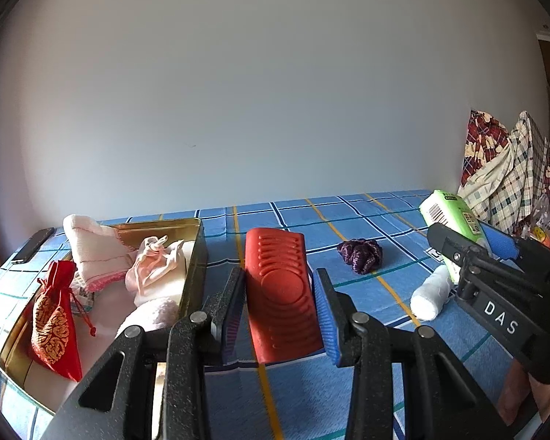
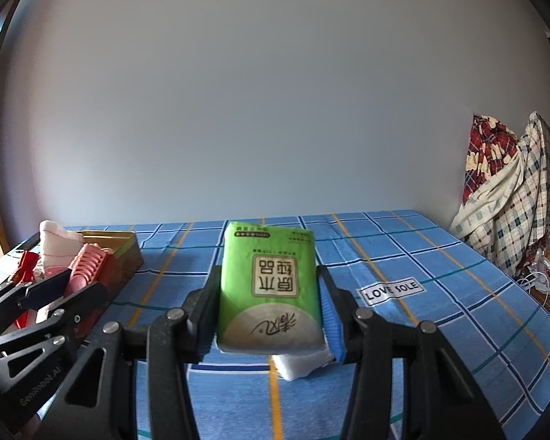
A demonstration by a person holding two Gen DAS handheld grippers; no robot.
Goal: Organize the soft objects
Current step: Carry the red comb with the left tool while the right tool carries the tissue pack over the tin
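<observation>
Left wrist view shows the left gripper (image 1: 278, 293) squeezing a red squishy pad (image 1: 280, 289), lifted beside the gold tin (image 1: 196, 256) to drop in. Right gripper (image 2: 269, 304) clamps the green tissue pack (image 2: 269, 286), waiting its turn.

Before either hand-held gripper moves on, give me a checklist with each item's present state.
1. Left hand-held gripper clamped on the red ribbed pad: ok.
2. Right hand-held gripper clamped on the green tissue pack: ok.
3. Gold tin has free room: cannot tell; the red pouch and pink cloths already fill much.
4. Purple scrunchie in the tin: not ok, on the blue sheet.
5. White roll in the tin: not ok, on the sheet.
</observation>
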